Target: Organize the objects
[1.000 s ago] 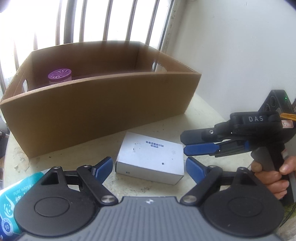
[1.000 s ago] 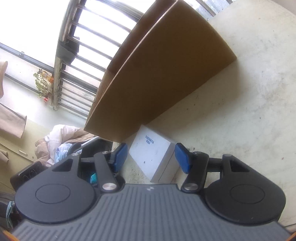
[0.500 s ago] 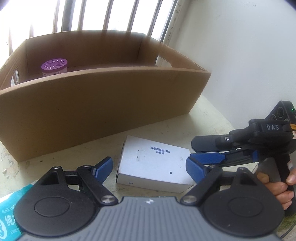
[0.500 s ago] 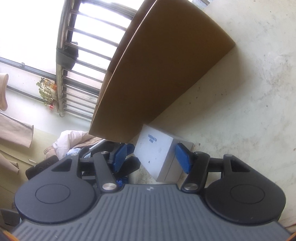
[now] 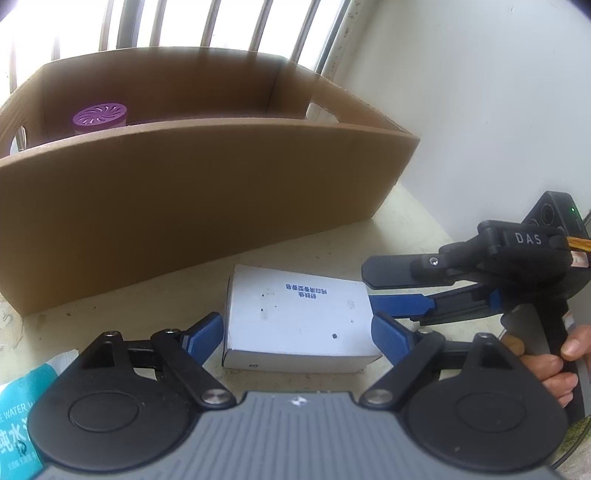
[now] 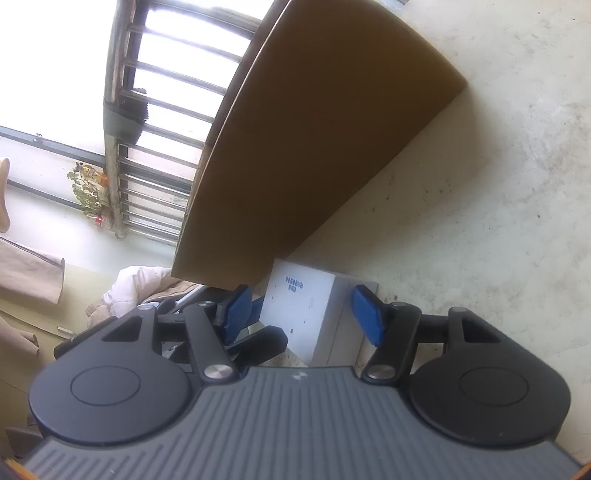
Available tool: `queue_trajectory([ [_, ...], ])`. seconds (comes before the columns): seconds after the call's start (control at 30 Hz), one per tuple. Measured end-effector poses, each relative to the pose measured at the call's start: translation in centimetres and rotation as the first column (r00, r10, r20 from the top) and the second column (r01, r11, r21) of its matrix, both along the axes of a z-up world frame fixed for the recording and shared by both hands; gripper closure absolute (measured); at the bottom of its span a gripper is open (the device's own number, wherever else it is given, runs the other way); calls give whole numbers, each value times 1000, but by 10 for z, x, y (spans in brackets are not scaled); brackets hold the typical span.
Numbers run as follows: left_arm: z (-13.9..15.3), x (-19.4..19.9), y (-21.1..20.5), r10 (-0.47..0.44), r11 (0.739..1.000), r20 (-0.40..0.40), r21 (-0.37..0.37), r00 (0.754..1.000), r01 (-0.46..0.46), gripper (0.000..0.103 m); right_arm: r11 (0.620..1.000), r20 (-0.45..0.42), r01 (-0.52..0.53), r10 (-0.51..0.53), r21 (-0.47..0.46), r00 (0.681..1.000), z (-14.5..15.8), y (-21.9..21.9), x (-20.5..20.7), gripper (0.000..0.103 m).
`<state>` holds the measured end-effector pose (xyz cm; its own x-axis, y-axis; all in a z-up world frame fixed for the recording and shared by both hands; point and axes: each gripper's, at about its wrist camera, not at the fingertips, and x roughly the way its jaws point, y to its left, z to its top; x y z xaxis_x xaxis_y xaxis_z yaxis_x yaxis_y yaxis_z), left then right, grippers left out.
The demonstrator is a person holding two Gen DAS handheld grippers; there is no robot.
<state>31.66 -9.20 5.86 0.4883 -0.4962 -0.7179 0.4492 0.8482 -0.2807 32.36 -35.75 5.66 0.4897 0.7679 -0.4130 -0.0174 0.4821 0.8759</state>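
A pale, speckled counter (image 5: 402,225) meets a white wall (image 5: 480,92) and a barred window (image 5: 221,22). The white box (image 5: 295,317) lies before the cardboard box (image 5: 192,192), between the wide-apart left gripper (image 5: 297,334) and the opening right gripper (image 6: 303,312), untouched.

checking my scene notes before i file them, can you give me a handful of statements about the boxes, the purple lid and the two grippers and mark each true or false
1. The white box lies on the tabletop in front of the cardboard box. True.
2. The container with the purple vented lid stands on the table beside the white box. False: it is inside the cardboard box.
3. The left gripper is clamped shut with nothing between its fingers. False: it is open, with the white box between its blue pads.
4. The right gripper has the white box between its fingers. True; its jaws are opening.
5. The cardboard box is closed with flaps. False: its top is open.
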Motion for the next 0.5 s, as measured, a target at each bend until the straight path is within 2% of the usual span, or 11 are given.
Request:
queue_trajectory([
  [0.33,0,-20,2,-12,1000,7,-1,1000,12,14,998,16,-1,2,-56,1000,4,7,4,40],
  [0.5,-1,-37,2,-23,1000,15,-14,1000,23,11,992,40,-9,14,-129,999,11,19,7,40],
])
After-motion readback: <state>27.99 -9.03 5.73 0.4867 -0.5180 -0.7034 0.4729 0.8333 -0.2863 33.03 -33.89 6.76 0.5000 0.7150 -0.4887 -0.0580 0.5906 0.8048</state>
